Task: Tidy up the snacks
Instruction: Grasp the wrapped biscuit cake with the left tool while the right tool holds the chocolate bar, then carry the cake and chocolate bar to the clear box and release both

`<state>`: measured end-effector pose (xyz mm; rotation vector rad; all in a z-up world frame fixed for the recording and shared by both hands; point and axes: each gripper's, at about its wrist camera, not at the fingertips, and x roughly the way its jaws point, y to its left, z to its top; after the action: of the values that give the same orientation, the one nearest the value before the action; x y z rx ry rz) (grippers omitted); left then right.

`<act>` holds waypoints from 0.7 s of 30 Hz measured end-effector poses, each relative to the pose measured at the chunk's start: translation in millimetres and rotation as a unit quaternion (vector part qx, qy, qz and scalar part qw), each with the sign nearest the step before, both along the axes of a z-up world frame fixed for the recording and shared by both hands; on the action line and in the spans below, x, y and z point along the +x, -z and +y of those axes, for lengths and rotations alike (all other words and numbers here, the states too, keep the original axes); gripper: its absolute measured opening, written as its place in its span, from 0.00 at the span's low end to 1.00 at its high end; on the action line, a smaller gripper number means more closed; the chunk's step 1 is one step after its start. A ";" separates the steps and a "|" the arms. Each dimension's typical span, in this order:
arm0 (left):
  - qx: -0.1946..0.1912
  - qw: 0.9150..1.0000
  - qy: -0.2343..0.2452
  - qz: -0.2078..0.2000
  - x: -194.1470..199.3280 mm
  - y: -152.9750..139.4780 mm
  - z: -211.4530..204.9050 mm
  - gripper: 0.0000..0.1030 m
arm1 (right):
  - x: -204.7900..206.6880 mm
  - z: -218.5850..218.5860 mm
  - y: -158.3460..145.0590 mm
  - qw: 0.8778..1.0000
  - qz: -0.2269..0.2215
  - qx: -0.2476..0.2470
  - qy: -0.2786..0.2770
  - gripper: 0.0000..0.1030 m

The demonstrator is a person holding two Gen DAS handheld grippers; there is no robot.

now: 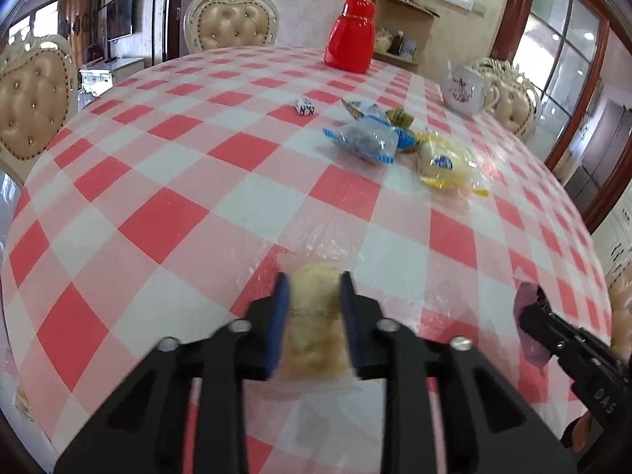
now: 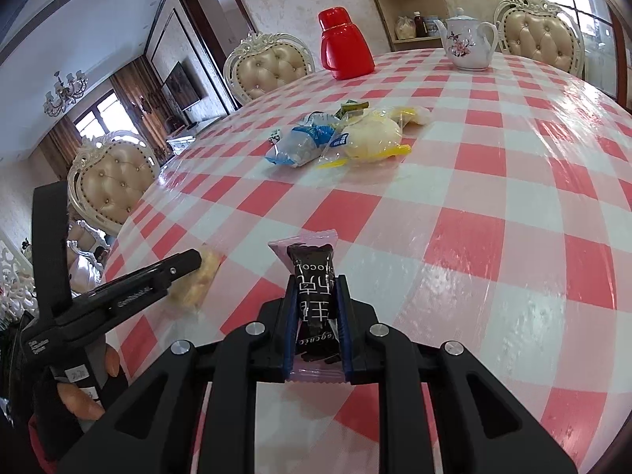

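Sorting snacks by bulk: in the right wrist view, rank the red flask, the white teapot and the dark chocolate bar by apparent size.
1. Dark chocolate bar, largest, but nearest the camera, so unsure.
2. Red flask.
3. White teapot, close to the flask; barely smaller.

Two grippers: left (image 1: pixel 314 292), right (image 2: pixel 316 296). One thermos (image 1: pixel 349 33), one teapot (image 1: pixel 464 87). Three chairs (image 2: pixel 270 67).

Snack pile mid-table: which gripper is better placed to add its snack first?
Right, narrowly. The right gripper, shut on the chocolate bar, faces the snack pile. For the left gripper, holding the pale cake, it lies off to the right.
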<state>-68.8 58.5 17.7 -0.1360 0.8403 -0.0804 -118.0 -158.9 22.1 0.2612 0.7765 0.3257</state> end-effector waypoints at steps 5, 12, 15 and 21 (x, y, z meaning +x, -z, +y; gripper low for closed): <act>0.022 0.999 -0.004 0.026 3.3 2.2 4.9 0.93 | -5.3 2.4 -0.2 1.000 0.000 -0.003 -0.006 0.17; 0.072 0.997 0.016 0.030 -0.5 8.1 -10.9 0.34 | -6.8 5.3 -0.7 1.000 0.002 0.001 -0.009 0.18; 0.040 0.999 0.018 0.018 -9.1 0.4 -1.2 0.34 | -14.0 16.2 -4.6 1.000 -0.003 -0.006 -0.022 0.18; 0.079 0.997 0.006 -0.025 -52.6 -34.4 21.9 0.34 | -34.8 63.5 -16.4 0.996 -0.020 -0.017 -0.086 0.18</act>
<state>-121.5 80.4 52.1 0.0190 0.7937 -0.0287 -152.8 -95.4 38.5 0.1554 0.7656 0.4795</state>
